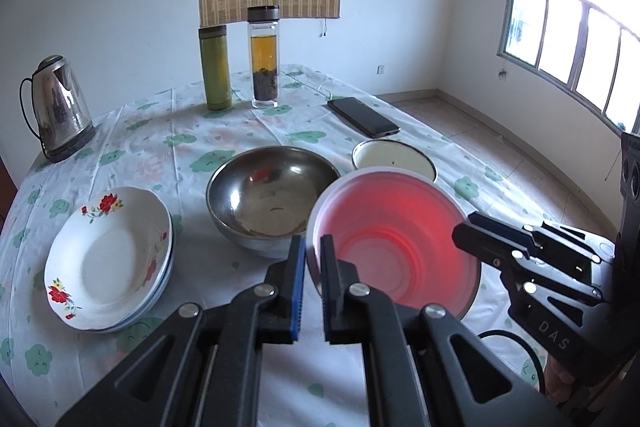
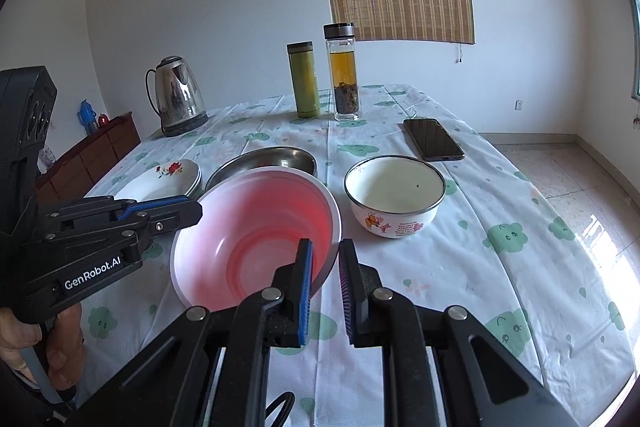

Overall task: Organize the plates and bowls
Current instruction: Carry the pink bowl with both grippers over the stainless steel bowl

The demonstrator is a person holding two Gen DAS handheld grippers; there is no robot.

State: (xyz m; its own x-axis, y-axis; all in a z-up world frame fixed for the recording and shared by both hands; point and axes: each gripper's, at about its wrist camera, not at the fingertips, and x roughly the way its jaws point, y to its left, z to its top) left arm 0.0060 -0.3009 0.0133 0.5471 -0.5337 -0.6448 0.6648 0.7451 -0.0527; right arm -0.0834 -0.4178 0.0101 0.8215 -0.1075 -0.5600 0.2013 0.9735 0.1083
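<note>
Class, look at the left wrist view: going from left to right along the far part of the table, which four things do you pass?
Kettle → green flask → glass tea bottle → phone.

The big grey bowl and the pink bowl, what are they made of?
The grey bowl looks like metal, probably stainless steel: it is shiny and mirrors things inside. The pink bowl looks like thin plastic: light glows through its wall, the rim is pale, and the finish is smooth and matte. I can't be sure from looks alone.
</note>
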